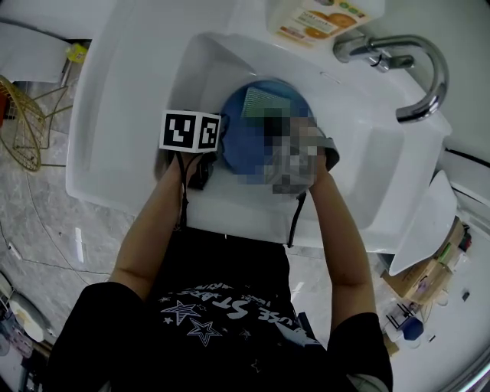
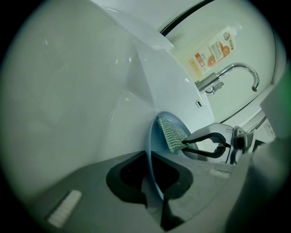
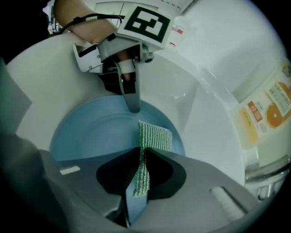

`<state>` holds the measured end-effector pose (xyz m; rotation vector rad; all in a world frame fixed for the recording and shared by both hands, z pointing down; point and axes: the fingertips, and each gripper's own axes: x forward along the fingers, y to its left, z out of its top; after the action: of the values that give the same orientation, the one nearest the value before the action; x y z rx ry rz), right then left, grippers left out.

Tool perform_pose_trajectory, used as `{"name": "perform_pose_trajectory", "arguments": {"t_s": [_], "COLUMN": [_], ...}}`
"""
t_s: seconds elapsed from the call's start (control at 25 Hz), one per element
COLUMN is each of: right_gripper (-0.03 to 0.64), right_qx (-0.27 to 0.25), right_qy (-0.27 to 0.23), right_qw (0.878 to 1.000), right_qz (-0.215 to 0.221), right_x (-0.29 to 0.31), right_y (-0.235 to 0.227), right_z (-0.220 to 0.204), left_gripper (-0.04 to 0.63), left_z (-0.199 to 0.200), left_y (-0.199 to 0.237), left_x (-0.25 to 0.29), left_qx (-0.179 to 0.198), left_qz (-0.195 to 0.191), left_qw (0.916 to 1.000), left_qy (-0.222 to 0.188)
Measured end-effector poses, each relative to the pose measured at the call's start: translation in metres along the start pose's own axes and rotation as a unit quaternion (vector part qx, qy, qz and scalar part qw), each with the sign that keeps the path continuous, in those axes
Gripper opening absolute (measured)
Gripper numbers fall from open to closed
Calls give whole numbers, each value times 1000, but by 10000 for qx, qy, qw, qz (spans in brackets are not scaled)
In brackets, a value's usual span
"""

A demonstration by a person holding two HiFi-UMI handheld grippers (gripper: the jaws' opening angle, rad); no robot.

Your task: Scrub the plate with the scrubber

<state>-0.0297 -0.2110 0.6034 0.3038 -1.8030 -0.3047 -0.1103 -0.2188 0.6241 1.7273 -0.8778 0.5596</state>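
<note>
A blue plate (image 1: 243, 144) stands tilted inside the white sink (image 1: 153, 99). My left gripper (image 2: 157, 193) is shut on the plate's rim (image 2: 151, 168), holding it on edge. My right gripper (image 3: 141, 157) is shut on a green mesh scrubber (image 3: 154, 136), which lies against the plate's blue face (image 3: 91, 134). In the left gripper view the scrubber (image 2: 171, 133) sits on the plate with the right gripper's fingers (image 2: 207, 136) pinching it. In the head view the scrubber (image 1: 265, 103) shows near the plate's far edge; a mosaic patch hides the right gripper there.
A chrome tap (image 1: 413, 69) arches over the sink's right side. A soap bottle with an orange label (image 1: 321, 19) stands behind the basin. A gold wire rack (image 1: 23, 122) is on the floor at the left. A person's arms reach into the basin.
</note>
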Motion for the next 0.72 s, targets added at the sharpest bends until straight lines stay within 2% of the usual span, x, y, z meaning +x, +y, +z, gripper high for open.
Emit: {"name": "perform_pose_trajectory", "arguments": {"t_s": [0.16, 0.36, 0.56, 0.72], "right_gripper": [75, 73, 69, 67], "right_qx": [551, 1178, 1548, 1646], "right_qy": [390, 572, 662, 716], "right_qw": [9977, 9913, 9852, 9819], "right_qz": [17, 124, 331, 598], "right_x": [4, -1, -10, -17], "right_y": [2, 15, 35, 52], "right_z": [-23, -37, -46, -46], "left_gripper": [22, 22, 22, 22], "left_z": [1, 1, 1, 1], "left_y": [0, 0, 0, 0], "left_x": [0, 1, 2, 2], "left_qx": [4, 6, 3, 8], "left_qz": [-10, -6, -4, 8], "left_qw": [10000, 10000, 10000, 10000], "left_qy": [-5, -3, 2, 0]}}
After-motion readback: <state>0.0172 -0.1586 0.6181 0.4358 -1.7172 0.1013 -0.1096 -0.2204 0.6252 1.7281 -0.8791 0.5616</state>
